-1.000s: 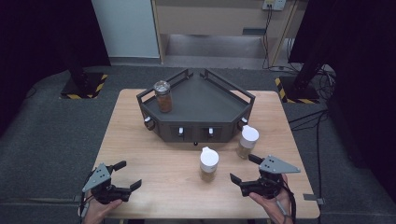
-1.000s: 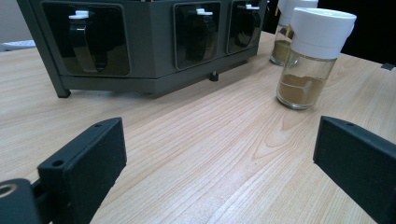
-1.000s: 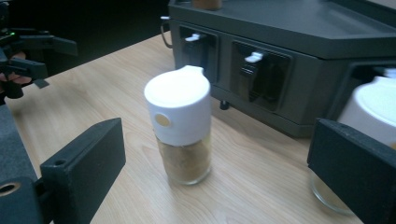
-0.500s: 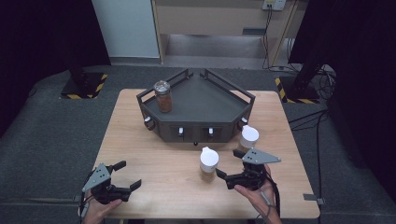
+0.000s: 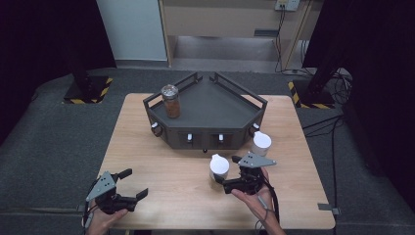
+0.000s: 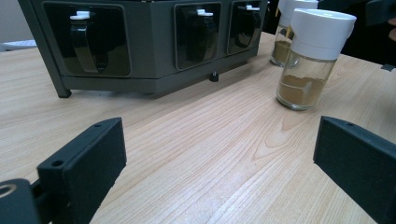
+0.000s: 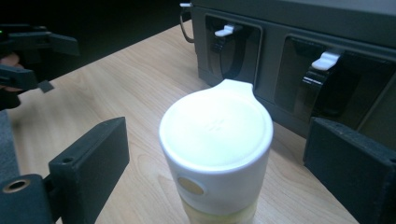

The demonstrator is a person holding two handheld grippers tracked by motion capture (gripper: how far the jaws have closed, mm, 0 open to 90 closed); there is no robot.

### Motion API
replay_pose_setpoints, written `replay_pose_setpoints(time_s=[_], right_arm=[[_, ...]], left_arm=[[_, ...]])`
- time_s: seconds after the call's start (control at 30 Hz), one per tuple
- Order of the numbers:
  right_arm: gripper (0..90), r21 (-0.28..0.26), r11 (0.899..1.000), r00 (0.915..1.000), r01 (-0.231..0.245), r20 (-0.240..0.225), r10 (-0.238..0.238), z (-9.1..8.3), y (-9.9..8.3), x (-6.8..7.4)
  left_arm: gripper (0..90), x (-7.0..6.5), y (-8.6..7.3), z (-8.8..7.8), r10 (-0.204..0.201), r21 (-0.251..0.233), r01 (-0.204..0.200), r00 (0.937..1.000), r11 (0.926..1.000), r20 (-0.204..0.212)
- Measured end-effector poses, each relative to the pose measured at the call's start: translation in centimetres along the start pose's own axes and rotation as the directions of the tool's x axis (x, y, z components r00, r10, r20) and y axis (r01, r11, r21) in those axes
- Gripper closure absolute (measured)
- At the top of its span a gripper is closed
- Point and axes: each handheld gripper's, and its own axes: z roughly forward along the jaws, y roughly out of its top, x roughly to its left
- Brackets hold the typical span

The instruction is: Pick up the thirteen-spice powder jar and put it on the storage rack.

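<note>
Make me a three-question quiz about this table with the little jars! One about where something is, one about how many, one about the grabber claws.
1. Where does the brown-filled jar stand?
A. on the dark rack
B. on the floor
C. in a hand

2. How many white-capped jars stand on the wooden table?
A. one
B. two
C. five

3. How do the right gripper's jaws stand?
A. clamped on the dark rack
B. apart, either side of the near white-capped jar
C. shut on nothing

Answers: 1 A, it stands on the rack's top. 2 B, the near one and the far white-capped jar. 3 B, gaps show at both pads.
</note>
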Motion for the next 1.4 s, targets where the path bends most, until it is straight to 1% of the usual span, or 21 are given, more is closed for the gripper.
replay_pose_setpoints(time_s=[0.17,0.33,0.4,0.43,0.53,0.6,0.63,0.67,0.77,1.0,1.13,1.2,1.23,1.3,1.37,1.4], right_arm=[[9.1,-0.012,1.000,0.9998,-0.010,0.017,0.010,0.9,-0.8,0.4],[10.7,-0.005,1.000,0.9998,-0.020,0.009,0.020,1.9,-1.1,0.3],[12.1,-0.008,1.000,0.9997,-0.016,0.020,0.016,2.2,-1.3,0.5],[13.1,-0.011,1.000,0.9996,-0.021,0.018,0.021,2.4,-1.4,0.4],[18.6,-0.025,1.000,0.9994,-0.013,0.032,0.014,2.6,-1.8,0.8],[26.8,-0.032,0.999,0.9992,0.002,0.040,-0.001,2.8,-2.0,1.1],[28.5,-0.031,0.999,0.9982,0.017,0.059,-0.015,2.8,-2.0,1.5],[29.0,-0.033,0.999,0.9977,0.025,0.064,-0.023,2.8,-2.1,1.6],[29.4,-0.035,0.999,0.9971,0.024,0.073,-0.022,2.8,-2.1,1.7],[29.9,-0.021,0.999,0.9958,0.043,0.082,-0.041,2.8,-1.6,2.0],[30.0,-0.027,0.999,0.9961,0.046,0.076,-0.044,2.6,-1.2,1.9],[30.0,-0.027,0.998,0.9965,0.055,0.064,-0.053,2.4,-0.6,1.7],[30.0,-0.027,0.998,0.9965,0.055,0.064,-0.053,2.4,-0.6,1.7],[30.1,-0.026,0.997,0.9958,0.072,0.060,-0.070,2.2,0.1,1.7],[30.2,-0.027,0.997,0.9957,0.076,0.057,-0.074,2.0,0.5,1.7],[30.2,-0.026,0.997,0.9957,0.078,0.051,-0.077,1.9,1.1,1.6]], left_arm=[[1.4,0.0,0.0,0.0,0.000,0.001,0.000,1.0000,1.0000,0.002],[1.4,0.0,0.0,0.0,0.001,0.001,-0.001,1.0000,1.0000,0.001],[1.4,0.0,0.0,0.0,0.002,0.001,-0.002,1.0000,1.0000,0.001],[1.4,0.0,0.0,0.0,0.001,0.000,-0.001,1.0000,1.0000,0.001],[1.4,0.0,0.0,0.0,0.002,0.000,-0.002,1.0000,1.0000,0.002],[1.4,0.0,0.0,0.0,0.003,0.000,-0.003,1.0000,1.0000,0.001],[1.4,0.0,0.0,0.0,0.002,0.000,-0.002,1.0000,1.0000,0.001],[1.4,0.0,0.0,0.0,0.002,0.000,-0.002,1.0000,1.0000,0.001],[1.4,0.0,0.0,0.0,0.002,-0.001,-0.002,1.0000,1.0000,-0.001],[1.4,0.0,0.0,0.0,0.001,0.000,-0.001,1.0000,1.0000,0.000],[1.4,0.0,0.0,0.0,0.001,0.000,-0.001,1.0000,1.0000,0.000],[1.4,0.0,0.0,0.0,0.001,0.001,-0.001,1.0000,1.0000,0.000],[1.4,0.0,0.0,0.0,0.001,0.001,-0.001,1.0000,1.0000,0.000],[1.4,0.0,0.0,0.0,0.001,0.002,-0.001,1.0000,1.0000,0.000],[1.4,0.0,0.0,0.0,0.001,0.003,-0.001,1.0000,1.0000,0.000],[1.4,0.0,0.0,0.0,-0.001,0.004,0.001,1.0000,1.0000,0.001]])
